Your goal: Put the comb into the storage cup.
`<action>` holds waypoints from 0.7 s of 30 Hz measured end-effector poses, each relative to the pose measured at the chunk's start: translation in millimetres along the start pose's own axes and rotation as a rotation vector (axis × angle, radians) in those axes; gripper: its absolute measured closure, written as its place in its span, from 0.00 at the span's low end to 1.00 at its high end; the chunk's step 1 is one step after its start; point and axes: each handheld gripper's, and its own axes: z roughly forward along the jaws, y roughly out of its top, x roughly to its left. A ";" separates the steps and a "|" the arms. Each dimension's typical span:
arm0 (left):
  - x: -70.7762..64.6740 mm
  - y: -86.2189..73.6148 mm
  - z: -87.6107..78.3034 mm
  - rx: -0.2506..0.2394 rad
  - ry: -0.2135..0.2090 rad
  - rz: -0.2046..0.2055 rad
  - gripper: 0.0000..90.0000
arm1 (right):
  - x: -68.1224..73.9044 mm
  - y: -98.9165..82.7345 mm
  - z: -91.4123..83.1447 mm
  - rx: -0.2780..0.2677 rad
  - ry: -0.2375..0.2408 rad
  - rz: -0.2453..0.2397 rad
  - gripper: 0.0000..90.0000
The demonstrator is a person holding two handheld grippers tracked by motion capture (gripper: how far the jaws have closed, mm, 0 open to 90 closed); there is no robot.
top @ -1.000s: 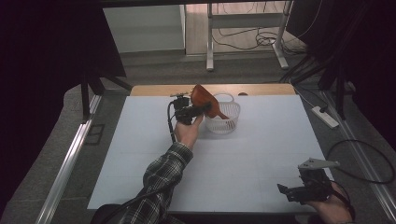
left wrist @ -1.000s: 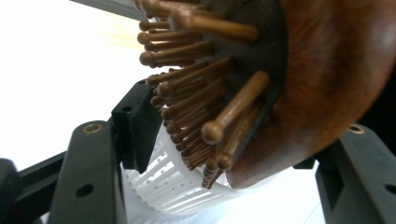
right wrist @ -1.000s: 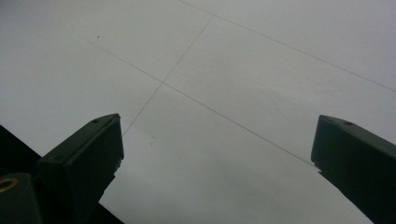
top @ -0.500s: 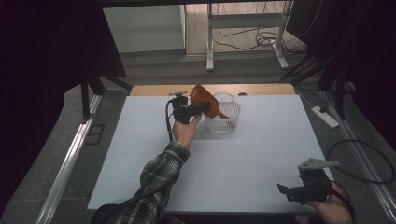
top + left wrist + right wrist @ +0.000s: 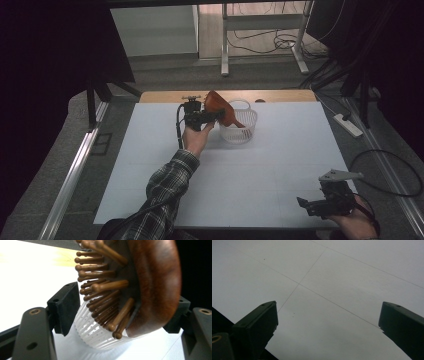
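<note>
at the near right corner of the white table (image 5: pixel 270 170), the right gripper (image 5: pixel 306 205) rests in the person's hand with its jaws spread wide over bare tabletop, nothing between them. farther up, past the plaid sleeve (image 5: pixel 162 187), the left gripper (image 5: pixel 212 116) is held at the rim of a small white slotted basket (image 5: pixel 239 131). its jaws have just been opening; the wooden hairbrush (image 5: pixel 220 106) sits between them, the left pad standing clear of the bristle tips, so it looks let go or nearly so, with its lower end leaning in the basket. the brush should handle as a stiff, fairly light thing, its polished back likely a bit slick, and the round-tipped wooden pins (image 5: pixel 105 287) giving poor purchase. the better hold would be across the solid edges of the head or on the handle. it is reddish-brown, glossy, oval-headed (image 5: pixel 155 285), pins set in a dark cushion. beyond it lie the table's wooden far edge (image 5: pixel 280 95) and cables on the floor (image 5: pixel 265 45).
</note>
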 end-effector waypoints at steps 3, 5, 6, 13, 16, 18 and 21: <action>-0.4 1.8 -1.4 0.010 0.007 0.015 0.28 | 0.1 0.0 0.0 0.001 0.000 -0.001 0.03; 0.0 3.3 -2.8 0.015 0.010 0.019 0.27 | 0.1 0.0 0.1 0.001 0.000 -0.002 0.03; 0.3 3.9 -3.1 0.017 0.008 0.019 0.26 | 0.1 0.0 0.1 0.001 0.000 -0.002 0.03; -0.1 9.7 -5.1 0.054 0.021 0.059 0.21 | 0.2 0.0 0.0 0.001 -0.001 -0.002 0.03; 0.4 12.3 -7.0 0.060 0.019 0.071 0.20 | 0.2 0.0 0.0 0.001 -0.001 -0.001 0.03; 0.4 13.0 -7.5 0.061 0.019 0.073 0.19 | 0.2 0.0 0.0 0.001 -0.001 -0.002 0.03; 0.4 15.5 -8.9 0.077 0.011 0.094 0.18 | 0.2 0.0 0.0 0.001 -0.001 -0.002 0.03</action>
